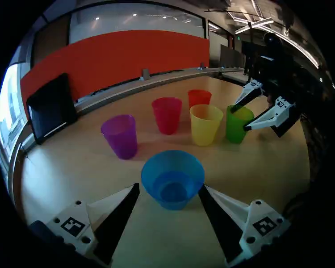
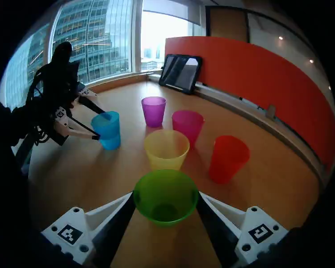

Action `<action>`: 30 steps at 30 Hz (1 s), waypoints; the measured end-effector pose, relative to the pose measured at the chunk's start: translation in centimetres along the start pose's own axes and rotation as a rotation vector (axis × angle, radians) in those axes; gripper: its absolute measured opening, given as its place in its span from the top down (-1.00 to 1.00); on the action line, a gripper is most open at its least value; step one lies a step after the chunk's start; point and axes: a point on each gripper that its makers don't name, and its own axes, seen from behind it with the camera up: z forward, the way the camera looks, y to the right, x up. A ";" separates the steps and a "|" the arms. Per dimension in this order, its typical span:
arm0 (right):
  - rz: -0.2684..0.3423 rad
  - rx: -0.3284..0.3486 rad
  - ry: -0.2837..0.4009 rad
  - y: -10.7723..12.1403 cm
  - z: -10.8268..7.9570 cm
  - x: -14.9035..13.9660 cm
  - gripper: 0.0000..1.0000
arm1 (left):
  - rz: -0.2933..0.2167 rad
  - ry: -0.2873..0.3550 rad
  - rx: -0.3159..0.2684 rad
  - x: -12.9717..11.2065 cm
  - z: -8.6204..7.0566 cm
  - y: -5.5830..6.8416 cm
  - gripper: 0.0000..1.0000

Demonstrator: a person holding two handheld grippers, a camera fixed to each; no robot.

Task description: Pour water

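Six plastic cups stand on the tabletop. The blue cup sits upright between the fingers of the left gripper, and the green cup sits upright between the fingers of the right gripper. On each gripper the fingers are spread to the width of the cup, one at each side wall. This placement suits a side grasp for lifting and tipping, probably one cup as source and the other as receiver.

Beyond the left fingertips stand the purple cup, pink cup, yellow cup and red cup, all clear of both fingers.

Each cup's rim overlaps the fingertips beside it, so it cannot be determined whether the fingers press on the wall or merely flank it. Each cup bottom shows a darker patch. Whether this is water or shadow cannot be made out.
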 end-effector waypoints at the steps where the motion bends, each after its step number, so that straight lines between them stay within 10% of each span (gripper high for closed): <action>1: 0.002 0.000 0.001 0.0 0.0 0.0 -0.88 | -0.003 0.000 0.002 -0.1 -0.1 0.0 -0.94; 30: 0.031 -0.048 0.012 0.0 -2.2 -1.3 -1.00 | -0.040 0.039 0.044 -0.4 -3.8 0.2 -0.95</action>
